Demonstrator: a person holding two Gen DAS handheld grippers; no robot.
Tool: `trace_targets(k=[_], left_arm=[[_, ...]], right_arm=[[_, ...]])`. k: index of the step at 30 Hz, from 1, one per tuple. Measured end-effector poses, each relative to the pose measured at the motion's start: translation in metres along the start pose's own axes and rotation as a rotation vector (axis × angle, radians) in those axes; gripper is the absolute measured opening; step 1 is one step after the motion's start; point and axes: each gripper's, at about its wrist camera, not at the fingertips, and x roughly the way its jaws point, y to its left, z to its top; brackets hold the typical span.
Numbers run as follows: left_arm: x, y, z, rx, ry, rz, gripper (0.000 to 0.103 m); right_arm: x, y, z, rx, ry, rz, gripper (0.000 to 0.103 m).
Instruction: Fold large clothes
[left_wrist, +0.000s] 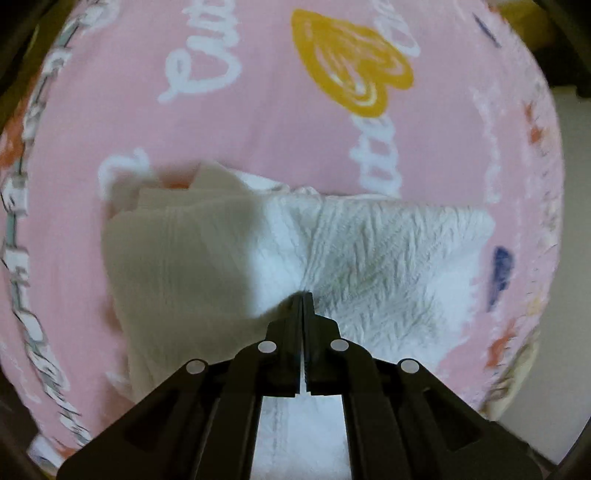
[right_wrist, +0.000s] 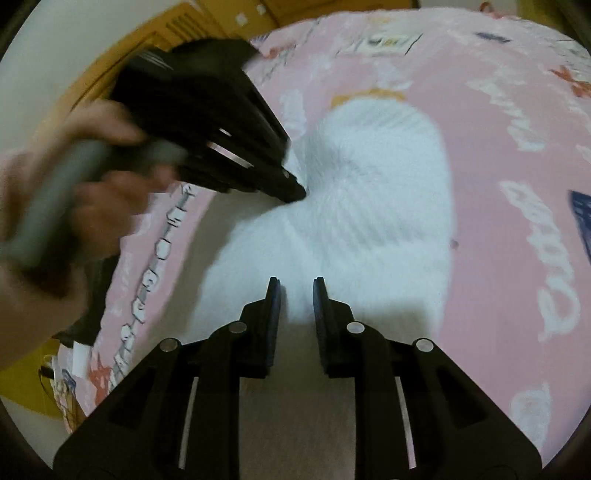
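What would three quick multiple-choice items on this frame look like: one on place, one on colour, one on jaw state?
1. Where does the white textured garment lie?
A. on the pink printed blanket
B. on a wooden floor
C. in a basket

2. What colour is the scribbled heart print on the blanket?
A. green
B. yellow
C. black

3. How do the jaws of the right gripper stand?
A. shut on the garment
B. shut on nothing
C. open

Key:
1 A, pink blanket surrounds the garment.
2 B, the heart is mustard yellow.
3 C, a clear gap shows between them, while the left gripper pinches the cloth.
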Motion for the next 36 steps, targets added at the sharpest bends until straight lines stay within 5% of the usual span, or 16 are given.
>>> trace_targets(k=[2, 4, 7, 9, 13, 18, 21, 24, 26, 27, 28, 29, 30, 31, 36], left_arm=[[0.002, 0.001, 0.0, 0.028, -0.015, 0.049, 0.004], [0.004, 0.014, -0.001, -0.007, -0.009, 0.006, 0.004], [0.004, 0.046, -0.005, -0.123, 0.002, -0.103, 0.004], [-0.003, 0.049, -0.015, -0.139, 0.005, -0.12, 0.003], [-0.038, 0.043, -0.062, -0.073, -0.051, -0.153, 0.003], [-0.053, 0.026, -0.137, 0.035, -0.063, -0.228, 0.003], [-0.019, 0.029, -0.161, 0.027, -0.008, -0.158, 0.003], [-0.014, 0.054, -0.173, -0.102, -0.049, -0.213, 0.003], [-0.016, 0.065, -0.182, -0.119, -0.059, -0.143, 0.003], [-0.014, 0.071, -0.19, -0.11, -0.06, -0.049, 0.003], [-0.007, 0.078, -0.198, -0.092, -0.043, 0.059, 0.003], [0.001, 0.086, -0.204, -0.088, -0.024, 0.044, 0.003], [0.01, 0.098, -0.211, -0.104, 0.0, 0.001, 0.004], [0.013, 0.103, -0.212, -0.094, 0.007, 0.002, 0.004], [0.017, 0.096, -0.202, -0.01, 0.013, 0.043, 0.004]], right_arm=[[-0.031, 0.005, -0.018, 0.014, -0.038, 0.007, 0.018], [-0.052, 0.017, -0.043, -0.019, -0.001, 0.002, 0.018], [-0.038, 0.033, -0.076, -0.127, 0.115, -0.078, 0.018], [-0.01, 0.016, -0.088, -0.054, 0.191, -0.049, 0.016], [0.006, 0.012, -0.08, -0.012, 0.234, 0.004, 0.014], [-0.033, -0.003, -0.078, 0.098, 0.184, 0.044, 0.019], [-0.052, -0.024, -0.076, 0.207, 0.187, 0.09, 0.02], [-0.075, -0.045, -0.073, 0.289, 0.146, 0.119, 0.02], [-0.093, -0.059, -0.07, 0.319, 0.104, 0.107, 0.02], [-0.103, -0.069, -0.067, 0.335, 0.073, 0.086, 0.02], [-0.109, -0.079, -0.063, 0.357, 0.045, 0.07, 0.023], [-0.112, -0.086, -0.06, 0.373, 0.031, 0.062, 0.03], [-0.111, -0.094, -0.055, 0.388, 0.027, 0.051, 0.056], [-0.109, -0.105, -0.05, 0.402, 0.021, 0.039, 0.063], [-0.08, -0.122, -0.028, 0.426, 0.059, 0.065, 0.063]])
